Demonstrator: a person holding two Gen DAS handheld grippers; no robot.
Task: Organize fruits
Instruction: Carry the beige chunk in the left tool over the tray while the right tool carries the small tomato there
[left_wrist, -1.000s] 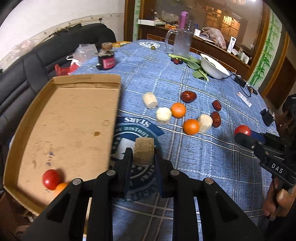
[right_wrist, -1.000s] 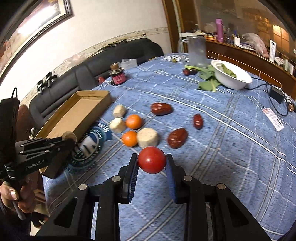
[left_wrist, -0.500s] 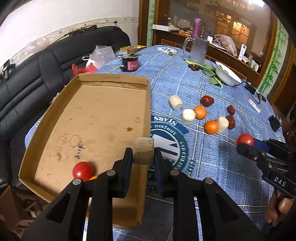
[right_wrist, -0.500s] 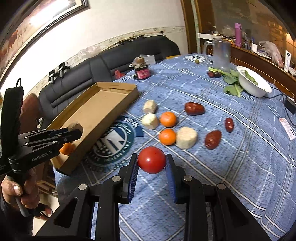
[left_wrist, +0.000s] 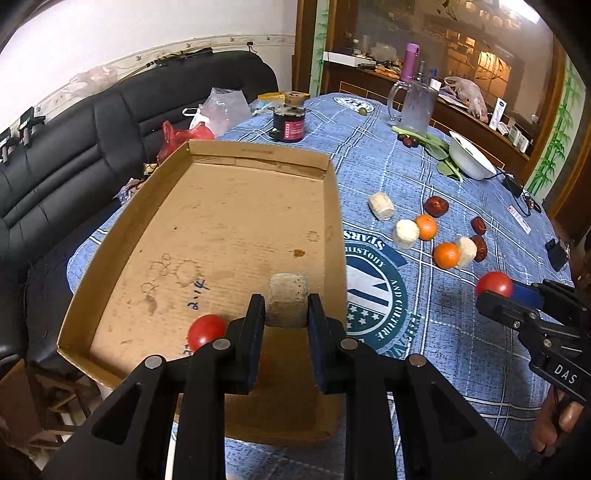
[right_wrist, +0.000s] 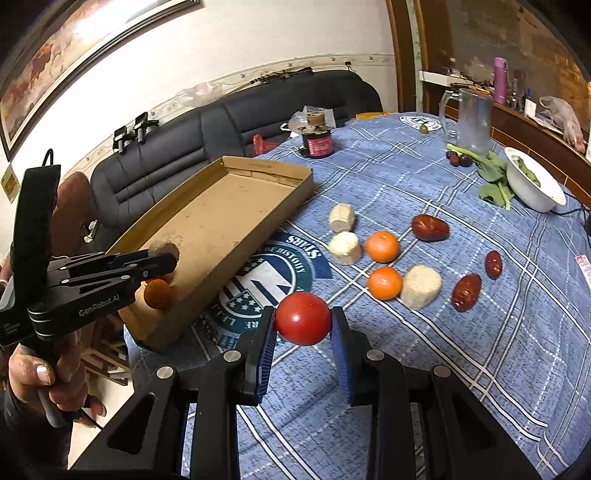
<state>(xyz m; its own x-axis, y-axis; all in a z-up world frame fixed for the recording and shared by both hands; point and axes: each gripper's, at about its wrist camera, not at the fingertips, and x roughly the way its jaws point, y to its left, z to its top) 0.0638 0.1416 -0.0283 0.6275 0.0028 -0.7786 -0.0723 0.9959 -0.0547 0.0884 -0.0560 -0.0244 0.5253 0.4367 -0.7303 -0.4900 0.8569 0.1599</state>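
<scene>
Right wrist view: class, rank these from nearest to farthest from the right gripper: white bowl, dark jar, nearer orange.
From the right gripper:
1. Nearer orange, just ahead, slightly right.
2. Dark jar, far side, beyond the cardboard tray.
3. White bowl, far right.

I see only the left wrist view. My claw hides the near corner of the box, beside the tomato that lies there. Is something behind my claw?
Observer: Yes. In the right wrist view an orange lies in the cardboard box at that corner, below the left claw and its beige piece.
Operator: Does the right claw grip its tomato on both sides?
Observer: Yes. The right claw is shut on the held tomato, one pad on each side, above the tablecloth.
Operator: Is the white bowl empty?
Observer: No, green leaves lie inside the white bowl.
</scene>
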